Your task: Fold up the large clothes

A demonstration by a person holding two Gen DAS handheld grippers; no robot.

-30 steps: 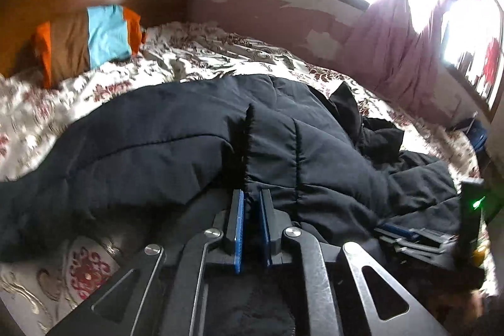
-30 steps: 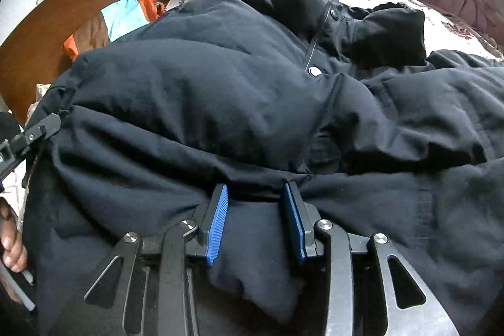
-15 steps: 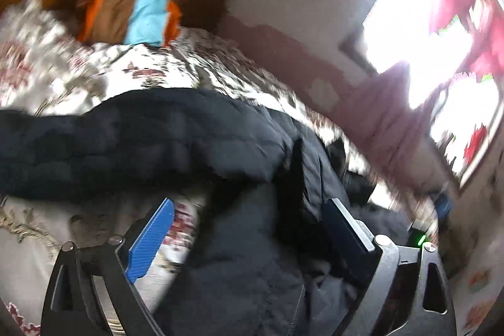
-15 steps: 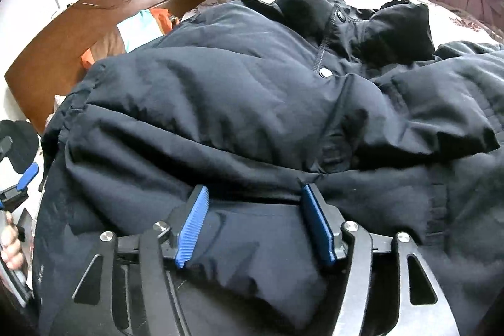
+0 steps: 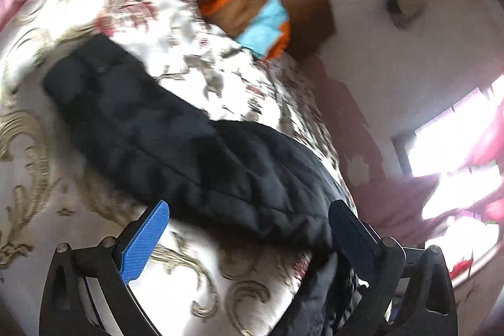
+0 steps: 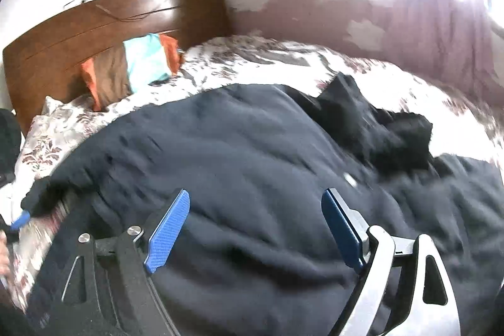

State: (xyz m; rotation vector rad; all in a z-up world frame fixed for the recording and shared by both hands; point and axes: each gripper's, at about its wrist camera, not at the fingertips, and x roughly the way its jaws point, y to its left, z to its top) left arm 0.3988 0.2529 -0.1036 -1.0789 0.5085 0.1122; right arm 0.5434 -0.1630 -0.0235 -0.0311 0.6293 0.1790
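Observation:
A large dark navy padded jacket [image 6: 252, 178] lies spread on a floral bedspread [image 6: 267, 59]. In the left wrist view one long part of the jacket [image 5: 176, 140], likely a sleeve, stretches across the bedspread [image 5: 37, 147]. My left gripper [image 5: 249, 229] is open and empty above the jacket's near edge. My right gripper [image 6: 255, 225] is open and empty, just above the jacket's body. The jacket's collar [image 6: 362, 112] lies at the far right.
A brown, turquoise and orange pillow [image 6: 135, 68] leans on the wooden headboard [image 6: 94, 21]. The pillow also shows in the left wrist view [image 5: 252, 11]. A pink curtain [image 6: 441, 30] hangs by a bright window on the right. The left gripper's blue pad [image 6: 20, 219] shows at the left edge.
Both grippers have opened and let go of the jacket. The left gripper has swung and tilted to the left. The right gripper has pulled back and up.

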